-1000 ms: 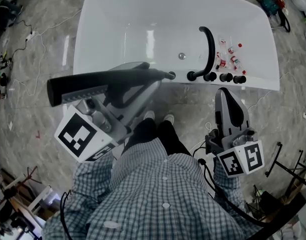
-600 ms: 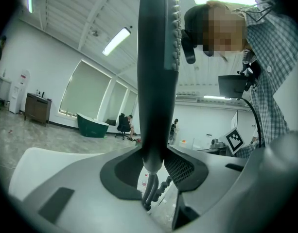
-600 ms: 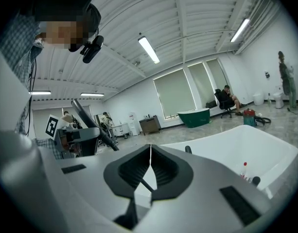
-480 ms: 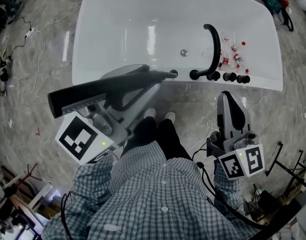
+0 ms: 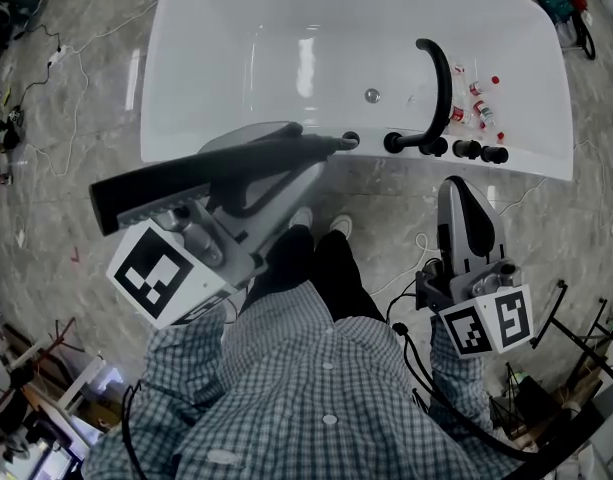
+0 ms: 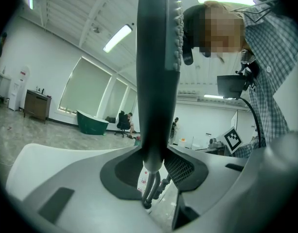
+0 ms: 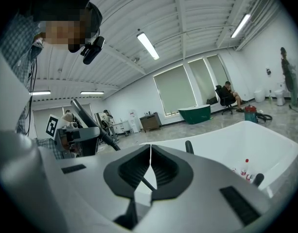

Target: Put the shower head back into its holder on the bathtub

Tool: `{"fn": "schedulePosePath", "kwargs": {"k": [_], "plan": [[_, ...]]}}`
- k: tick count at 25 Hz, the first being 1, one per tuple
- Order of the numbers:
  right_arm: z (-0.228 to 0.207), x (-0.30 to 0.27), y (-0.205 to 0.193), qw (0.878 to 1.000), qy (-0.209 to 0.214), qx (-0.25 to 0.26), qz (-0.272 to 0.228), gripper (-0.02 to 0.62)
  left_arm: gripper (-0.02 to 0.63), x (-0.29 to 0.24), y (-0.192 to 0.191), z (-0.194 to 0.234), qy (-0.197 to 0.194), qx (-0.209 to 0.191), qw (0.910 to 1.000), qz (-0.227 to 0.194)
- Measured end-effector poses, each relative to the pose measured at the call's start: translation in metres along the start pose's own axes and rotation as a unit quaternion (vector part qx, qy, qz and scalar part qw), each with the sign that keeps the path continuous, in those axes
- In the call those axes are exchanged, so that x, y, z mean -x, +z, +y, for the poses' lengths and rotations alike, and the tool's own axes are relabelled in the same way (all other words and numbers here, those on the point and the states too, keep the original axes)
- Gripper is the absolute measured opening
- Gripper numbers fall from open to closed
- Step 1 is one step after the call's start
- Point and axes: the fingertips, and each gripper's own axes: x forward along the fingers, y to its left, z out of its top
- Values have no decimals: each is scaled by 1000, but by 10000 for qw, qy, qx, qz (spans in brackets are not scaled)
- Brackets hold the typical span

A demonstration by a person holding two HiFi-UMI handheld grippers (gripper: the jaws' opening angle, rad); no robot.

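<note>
At tub rim (image 5: 531,168): left fingers (image 6: 61,174) clamp shower head (image 5: 201,173), long axis aimed tip-first, nearly at holder (image 5: 351,139); right fingers (image 7: 173,166) closed, empty.

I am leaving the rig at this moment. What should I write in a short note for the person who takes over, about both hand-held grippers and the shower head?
Left hand-held gripper: shut on the shower head, which lies nearly level across the near rim of the bathtub.
Right hand-held gripper: shut, empty, outside the tub, below the black spout.
Shower head: its thin end is at the rim, just left of the spout base. Whether it sits in the holder cannot be seen.
Done: shower head is at the rim.
Left: seat it in the holder, check, then open the left jaws.
</note>
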Motion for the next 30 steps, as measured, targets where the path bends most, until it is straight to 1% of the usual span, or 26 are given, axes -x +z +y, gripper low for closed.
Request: {"fn": "schedulePosePath", "kwargs": {"k": [10, 21, 30], "plan": [[-6, -5, -12, 9999, -18, -51, 102, 18, 140, -6, -16, 5, -17, 65, 9999, 97], [-24, -2, -26, 9994, -293, -141, 110, 18, 140, -10, -41, 12, -47, 176, 9996, 206], [-26, -3, -39, 9994, -261, -148, 161, 18, 140, -12, -58, 17, 17, 245, 9995, 221]]}}
